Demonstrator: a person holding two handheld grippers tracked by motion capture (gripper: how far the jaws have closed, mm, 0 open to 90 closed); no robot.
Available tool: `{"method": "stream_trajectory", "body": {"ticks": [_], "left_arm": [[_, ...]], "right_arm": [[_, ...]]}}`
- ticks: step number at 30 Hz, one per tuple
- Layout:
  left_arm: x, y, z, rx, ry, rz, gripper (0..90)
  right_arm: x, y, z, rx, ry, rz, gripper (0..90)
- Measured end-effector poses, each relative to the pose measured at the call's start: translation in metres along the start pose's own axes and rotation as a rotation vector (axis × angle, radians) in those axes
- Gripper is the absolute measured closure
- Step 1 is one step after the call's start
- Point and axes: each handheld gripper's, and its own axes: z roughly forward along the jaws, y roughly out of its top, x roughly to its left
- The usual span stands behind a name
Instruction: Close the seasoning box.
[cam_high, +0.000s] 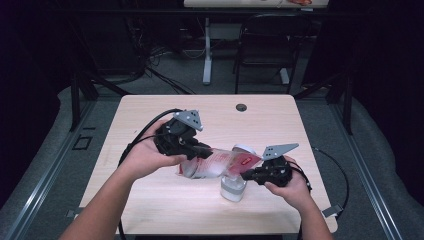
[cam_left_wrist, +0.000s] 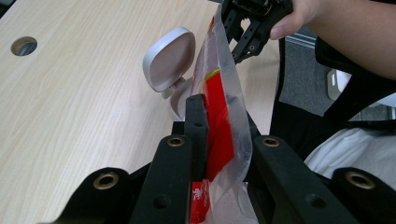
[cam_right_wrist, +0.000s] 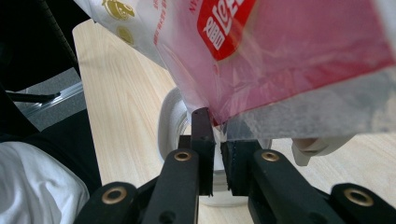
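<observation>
A clear plastic bag (cam_high: 215, 162) with red print hangs tilted between both grippers above the table. My left gripper (cam_high: 200, 149) is shut on its higher, fuller end; in the left gripper view the bag (cam_left_wrist: 219, 135) sits squeezed between the jaws of that gripper (cam_left_wrist: 222, 116). My right gripper (cam_high: 248, 175) is shut on the bag's lower corner, and in the right gripper view the bag (cam_right_wrist: 280, 56) spreads above that gripper (cam_right_wrist: 217, 130). A white container (cam_high: 233, 187) with its grey lid (cam_high: 244, 148) flipped open stands right under that lower corner. The container (cam_right_wrist: 173, 121) stands just past the right jaws.
The light wooden table (cam_high: 150, 115) has a round cable hole (cam_high: 241, 107) near its far edge. A black chair (cam_high: 265, 45) and a desk leg stand beyond the table. Cables trail from both grippers across the table and off its right side.
</observation>
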Motion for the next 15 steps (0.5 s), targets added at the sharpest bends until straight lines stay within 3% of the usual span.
{"method": "stream_trajectory", "body": {"ticks": [15], "left_arm": [[0.0014,0.0016,0.0009,-0.011,-0.004,-0.007,81.9]], "right_arm": [[-0.0001,-0.0003,0.0003,0.006,-0.005,0.0,84.3]]}}
